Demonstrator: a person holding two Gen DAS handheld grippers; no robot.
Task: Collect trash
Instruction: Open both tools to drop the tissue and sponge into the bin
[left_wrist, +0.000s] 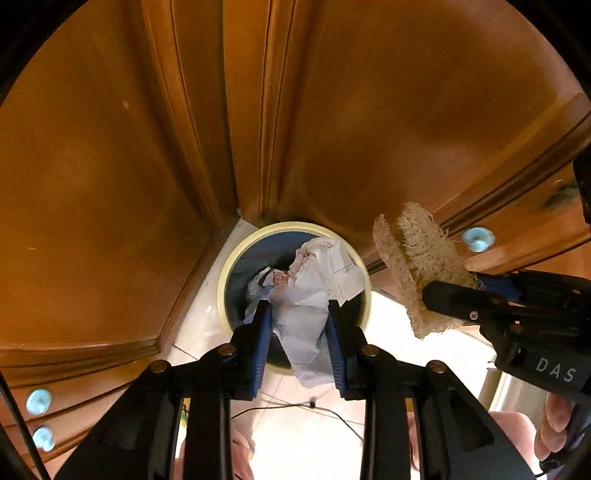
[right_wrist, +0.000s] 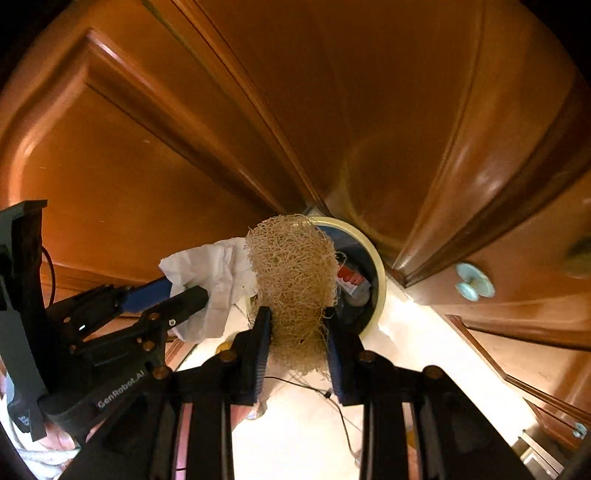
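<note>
Blue pads of the left gripper (left_wrist: 298, 345) are clamped on a crumpled sheet of white paper (left_wrist: 314, 295), which hangs between them directly over the mouth of a round bin (left_wrist: 226, 273) with a cream rim, standing on the pale floor (left_wrist: 306, 443) against brown wooden cabinet doors (left_wrist: 110, 166). Beside it, the right gripper (right_wrist: 298, 345) is closed on a tan, fibrous loofah scrubber (right_wrist: 295, 280), also poised above the bin. Both pieces look collected and carried to the bin, so what is left, as I judge it, is to let them drop in; neither has been released. Some trash already lies inside. The left wrist view shows only pale scraps in the bin, half hidden by the paper, while the right wrist view shows a red-and-white wrapper (right_wrist: 349, 278) down by the bin's wall. Only the left view shows the fingers (left_wrist: 554, 428) of the person's hand on the right gripper's handle.
</note>
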